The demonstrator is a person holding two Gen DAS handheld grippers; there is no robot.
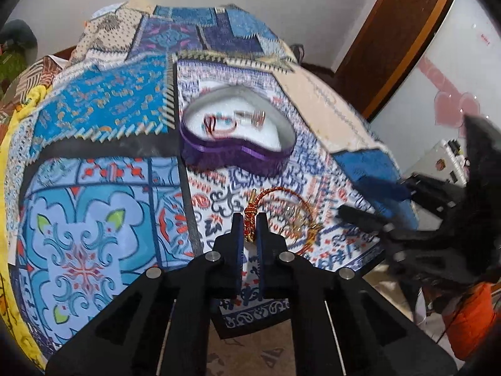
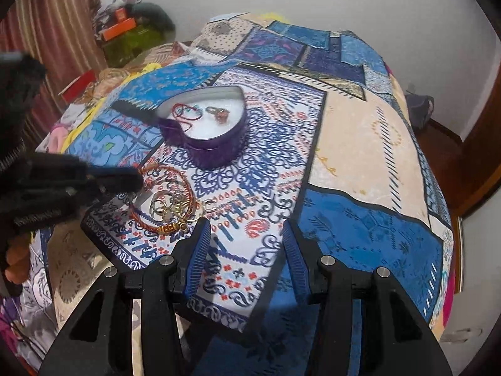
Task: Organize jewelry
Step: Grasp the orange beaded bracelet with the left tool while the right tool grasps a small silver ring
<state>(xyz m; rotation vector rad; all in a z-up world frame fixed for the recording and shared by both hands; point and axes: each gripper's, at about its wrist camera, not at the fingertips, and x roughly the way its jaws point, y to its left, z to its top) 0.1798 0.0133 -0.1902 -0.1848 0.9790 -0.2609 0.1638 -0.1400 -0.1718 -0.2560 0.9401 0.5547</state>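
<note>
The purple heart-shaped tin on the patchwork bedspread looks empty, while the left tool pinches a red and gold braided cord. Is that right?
Not quite. The purple heart-shaped tin is not empty: the right wrist view shows a red cord loop and a small ring-like piece on its white lining. The rest holds: the left tool pinches the red and gold braided cord on the patchwork bedspread.

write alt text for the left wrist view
The left gripper is shut on a red and gold braided bracelet lying on a patterned blue bedspread. Behind it sits an open purple heart-shaped box holding jewelry.
</note>
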